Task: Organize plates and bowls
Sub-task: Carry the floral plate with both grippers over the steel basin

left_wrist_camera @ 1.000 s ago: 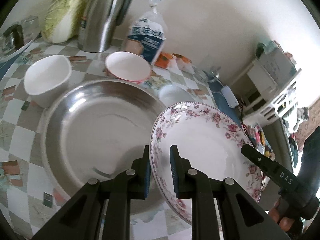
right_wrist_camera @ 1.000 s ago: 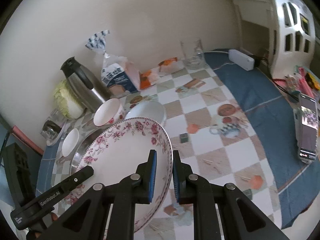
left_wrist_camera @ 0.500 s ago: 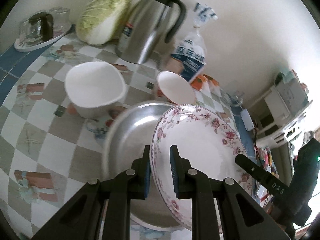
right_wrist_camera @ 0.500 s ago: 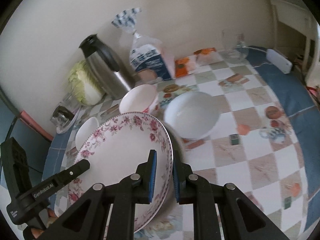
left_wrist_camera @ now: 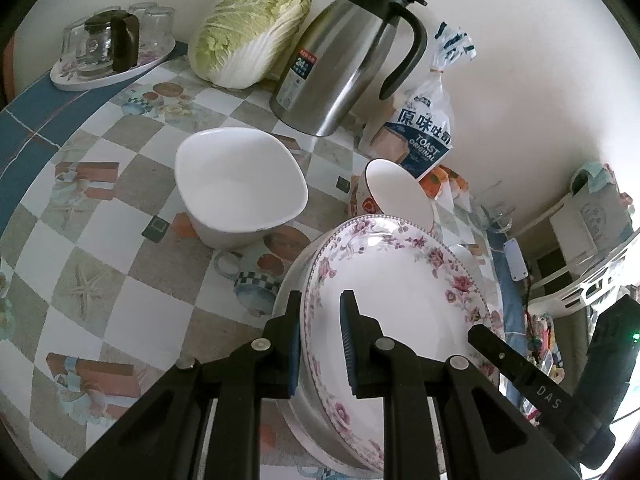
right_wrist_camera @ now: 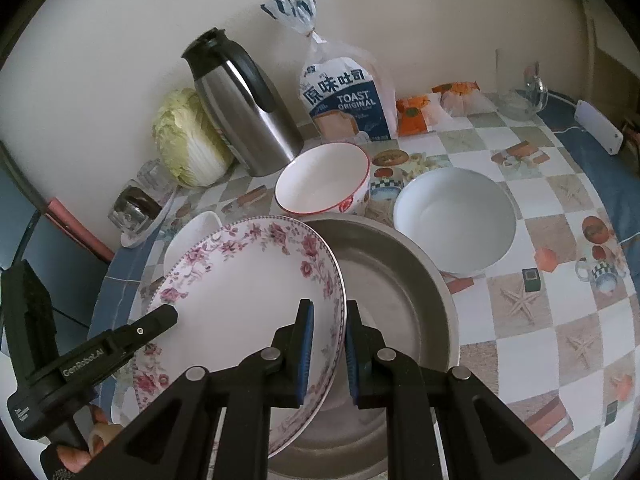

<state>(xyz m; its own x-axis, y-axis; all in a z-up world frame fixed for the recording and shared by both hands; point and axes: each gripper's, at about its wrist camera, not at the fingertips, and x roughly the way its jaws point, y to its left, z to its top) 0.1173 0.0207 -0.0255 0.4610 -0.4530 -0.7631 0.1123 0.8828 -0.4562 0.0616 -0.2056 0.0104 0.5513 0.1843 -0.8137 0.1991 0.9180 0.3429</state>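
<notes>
Light: soft daylight, moderately bright, seemingly from beyond the white slatted furniture (left_wrist_camera: 600,280), which is washed out.
Glare: pale streaks on the tall brushed-steel thermos jug with black handle (left_wrist_camera: 340,60); sheen on the floral-rimmed white plate (right_wrist_camera: 248,292).
Shadows: faint, soft-edged beside the thermos jug.
Distortion: strong fisheye bending; black corners around each round view.
Focus: sharp near the thermos jug; edges smeared.
</notes>
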